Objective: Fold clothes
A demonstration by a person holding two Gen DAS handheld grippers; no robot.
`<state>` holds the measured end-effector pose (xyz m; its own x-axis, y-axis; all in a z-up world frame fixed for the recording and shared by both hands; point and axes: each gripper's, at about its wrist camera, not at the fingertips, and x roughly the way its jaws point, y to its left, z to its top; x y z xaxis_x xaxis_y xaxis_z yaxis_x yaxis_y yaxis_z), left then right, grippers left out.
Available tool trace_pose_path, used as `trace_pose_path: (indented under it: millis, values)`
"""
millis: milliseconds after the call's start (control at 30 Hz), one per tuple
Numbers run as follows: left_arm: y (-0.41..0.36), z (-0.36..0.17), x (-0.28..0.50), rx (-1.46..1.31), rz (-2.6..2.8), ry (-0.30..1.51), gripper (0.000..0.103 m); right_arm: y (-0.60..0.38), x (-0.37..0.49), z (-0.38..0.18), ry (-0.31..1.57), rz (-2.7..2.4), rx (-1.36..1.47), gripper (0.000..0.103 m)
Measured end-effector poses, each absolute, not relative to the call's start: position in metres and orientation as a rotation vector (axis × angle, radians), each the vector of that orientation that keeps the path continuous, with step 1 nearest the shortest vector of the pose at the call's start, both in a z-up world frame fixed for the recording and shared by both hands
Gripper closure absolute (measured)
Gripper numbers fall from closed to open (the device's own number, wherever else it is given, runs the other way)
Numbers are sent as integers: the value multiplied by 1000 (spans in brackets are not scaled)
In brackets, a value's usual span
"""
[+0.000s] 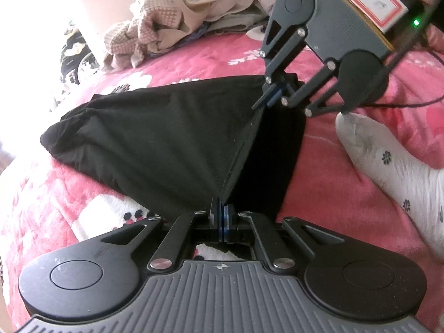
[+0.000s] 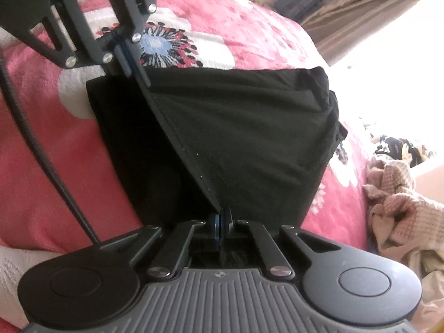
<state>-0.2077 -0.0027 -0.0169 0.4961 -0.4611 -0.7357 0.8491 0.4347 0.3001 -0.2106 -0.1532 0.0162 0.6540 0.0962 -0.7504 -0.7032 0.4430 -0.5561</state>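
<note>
A black garment (image 1: 155,138) lies on a pink flowered bedspread (image 1: 55,208). My left gripper (image 1: 222,212) is shut on one end of the garment's hemmed edge. My right gripper (image 1: 267,98) is shut on the other end, farther away at the upper right. The edge runs taut and lifted between them, with the rest of the cloth draping down to the bed. In the right wrist view the same garment (image 2: 249,127) hangs from my right gripper (image 2: 222,217), and the left gripper (image 2: 134,65) pinches the far end at the upper left.
A heap of beige and checked clothes (image 1: 166,19) lies at the far edge of the bed and shows again (image 2: 402,216). A person's foot in a white patterned sock (image 1: 388,166) rests on the bedspread beside the garment. A black cable (image 2: 41,144) trails across the bedspread.
</note>
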Motion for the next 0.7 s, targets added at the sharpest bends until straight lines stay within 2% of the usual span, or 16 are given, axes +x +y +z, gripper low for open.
trace_pose_path:
  millis: [200, 700]
  values:
    - [-1, -17, -224, 768, -943, 577, 103, -160, -221, 24, 736, 580, -1044, 103]
    - [-3, -17, -233, 780, -1006, 616, 103, -166, -228, 23, 776, 625, -1089, 103]
